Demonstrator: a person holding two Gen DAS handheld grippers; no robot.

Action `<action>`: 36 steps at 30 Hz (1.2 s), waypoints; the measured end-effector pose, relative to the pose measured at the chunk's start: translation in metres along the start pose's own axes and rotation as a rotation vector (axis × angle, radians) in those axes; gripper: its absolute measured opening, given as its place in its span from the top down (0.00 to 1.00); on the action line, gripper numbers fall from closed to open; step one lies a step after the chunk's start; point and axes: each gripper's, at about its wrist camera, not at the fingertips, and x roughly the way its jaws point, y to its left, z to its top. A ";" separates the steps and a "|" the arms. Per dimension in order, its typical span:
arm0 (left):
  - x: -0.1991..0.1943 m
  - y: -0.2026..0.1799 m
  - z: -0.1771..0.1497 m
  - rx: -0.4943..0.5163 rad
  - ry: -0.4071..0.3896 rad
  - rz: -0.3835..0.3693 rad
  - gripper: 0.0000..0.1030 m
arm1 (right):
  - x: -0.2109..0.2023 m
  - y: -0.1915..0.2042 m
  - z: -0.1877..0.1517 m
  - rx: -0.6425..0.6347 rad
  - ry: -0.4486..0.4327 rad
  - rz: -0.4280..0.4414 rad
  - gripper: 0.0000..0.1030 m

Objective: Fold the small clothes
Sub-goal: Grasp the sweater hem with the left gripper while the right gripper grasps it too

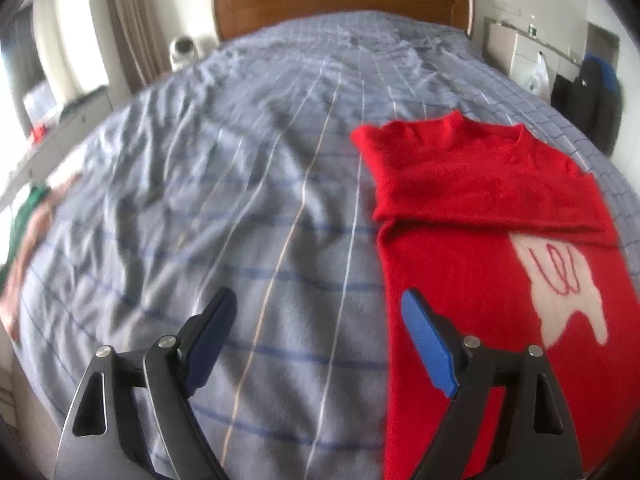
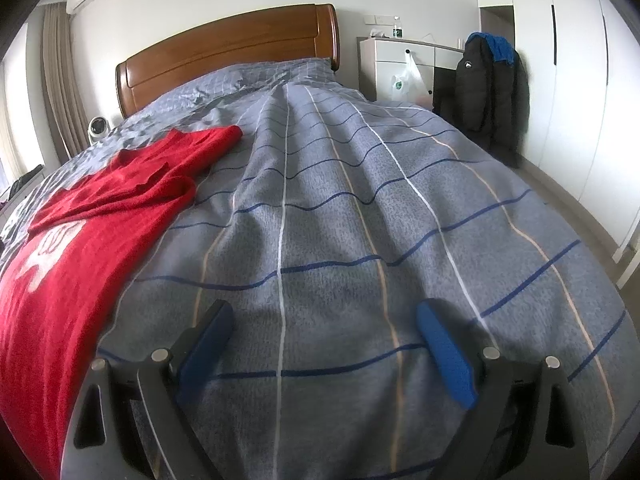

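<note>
A red sweater (image 1: 480,248) with a pale pink figure on its front lies on the grey checked bedcover (image 1: 240,200). Both sleeves are folded across its chest. My left gripper (image 1: 320,304) is open and empty, just above the cover at the sweater's left hem edge; its right finger (image 1: 428,340) is over the red cloth. In the right wrist view the sweater (image 2: 80,232) lies at the left. My right gripper (image 2: 324,320) is open and empty over bare bedcover (image 2: 360,220), to the right of the sweater.
A wooden headboard (image 2: 224,52) stands at the far end. A white cabinet (image 2: 400,68) with a plastic bag and a dark jacket (image 2: 488,92) are right of the bed. White wardrobes (image 2: 568,80) line the right wall. A small white fan (image 1: 182,50) sits at left.
</note>
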 end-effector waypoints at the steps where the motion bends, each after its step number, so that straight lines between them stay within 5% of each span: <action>1: 0.000 0.007 -0.005 -0.021 0.018 -0.021 0.15 | 0.000 0.001 0.000 -0.003 0.001 -0.005 0.11; 7: -0.013 0.049 -0.056 -0.139 0.134 -0.200 0.15 | 0.000 0.006 -0.001 -0.023 0.007 -0.034 0.11; 12: -0.052 0.043 -0.097 -0.060 0.143 -0.344 0.15 | -0.009 0.005 0.012 0.013 0.096 0.001 0.11; 15: -0.065 0.030 -0.116 -0.021 0.160 -0.434 0.16 | -0.049 0.012 0.017 0.101 0.105 0.209 0.11; 18: -0.059 0.016 -0.124 0.004 0.190 -0.459 0.18 | -0.074 0.037 0.002 0.099 0.231 0.423 0.11; 22: -0.043 0.004 -0.126 0.002 0.221 -0.445 0.22 | -0.077 0.055 -0.037 0.133 0.396 0.513 0.15; 25: -0.046 -0.002 -0.126 -0.001 0.226 -0.507 0.31 | -0.076 0.058 -0.049 0.179 0.404 0.563 0.21; 28: -0.043 -0.011 -0.129 0.006 0.258 -0.550 0.49 | -0.067 0.066 -0.054 0.199 0.436 0.605 0.33; 30: -0.039 -0.020 -0.134 0.024 0.302 -0.578 0.68 | -0.058 0.077 -0.058 0.180 0.490 0.633 0.66; 31: -0.036 -0.024 -0.134 0.037 0.318 -0.585 0.90 | -0.054 0.081 -0.058 0.150 0.503 0.623 0.79; 32: -0.035 -0.027 -0.135 0.048 0.326 -0.580 0.96 | -0.052 0.083 -0.058 0.134 0.506 0.604 0.92; 36: -0.050 -0.018 -0.132 0.038 0.295 -0.585 0.98 | -0.059 0.081 -0.056 0.132 0.509 0.567 0.94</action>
